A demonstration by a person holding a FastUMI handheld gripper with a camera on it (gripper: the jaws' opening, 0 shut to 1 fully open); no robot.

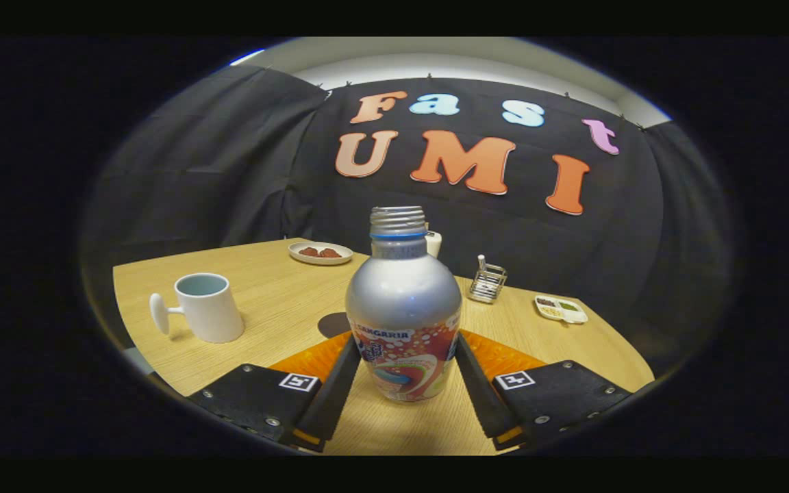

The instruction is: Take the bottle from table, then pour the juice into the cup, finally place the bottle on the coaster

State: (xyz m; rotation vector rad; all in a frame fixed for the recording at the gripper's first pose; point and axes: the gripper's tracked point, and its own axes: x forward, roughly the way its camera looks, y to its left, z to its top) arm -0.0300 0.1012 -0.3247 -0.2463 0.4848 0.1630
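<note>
Gripper view: my gripper [405, 366] has both fingers pressed on the lower sides of the bottle [403, 308], grasping it. Bottle upright, uncapped, between the fingers; can't tell if it's on the table [285, 301] or lifted. Orange coaster [504, 356] just behind it. White cup [208, 307] off left, well apart. Small plate [320, 253] beyond.

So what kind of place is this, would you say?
Probably a staged booth set like a dining table: black cloth wall, wooden table with a mug and snack plate. The jaws flank a bottle.
</note>
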